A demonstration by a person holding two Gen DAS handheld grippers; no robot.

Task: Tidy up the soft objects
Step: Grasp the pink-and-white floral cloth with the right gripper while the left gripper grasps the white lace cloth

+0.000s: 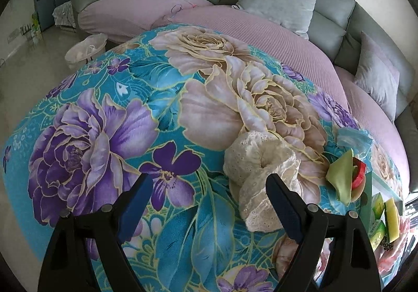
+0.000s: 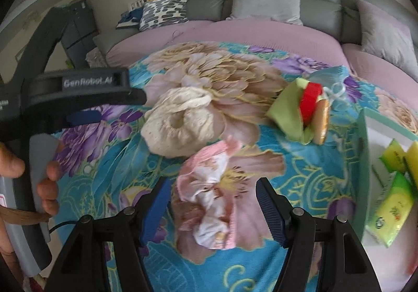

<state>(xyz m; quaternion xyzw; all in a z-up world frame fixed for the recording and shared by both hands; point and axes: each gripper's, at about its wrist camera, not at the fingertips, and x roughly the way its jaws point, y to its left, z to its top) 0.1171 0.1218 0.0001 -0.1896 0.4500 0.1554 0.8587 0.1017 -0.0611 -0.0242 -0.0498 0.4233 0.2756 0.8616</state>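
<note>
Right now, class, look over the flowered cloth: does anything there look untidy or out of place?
Yes. A cream lace piece and a pink-and-white cloth lie crumpled, not folded, on the flowered cloth. A soft toy burger lies tipped on its side beside the green-rimmed box, not in it.

A cream-coloured, lace-edged fabric piece gathered into a ring (image 1: 261, 169) lies crumpled on the turquoise floral cloth, its puckered hole facing up and a lacy tail trailing toward the near edge. Near it, closer to the camera in the right wrist view, a small pink-and-white garment with ruffled trim (image 2: 209, 195) lies bunched in a loose heap. Farther right, a soft toy sandwich with a light green cloth layer, a red slice and a tan bun (image 2: 305, 112) rests tilted on its side, with a pale blue translucent pouch (image 2: 331, 75) just behind it.
</note>
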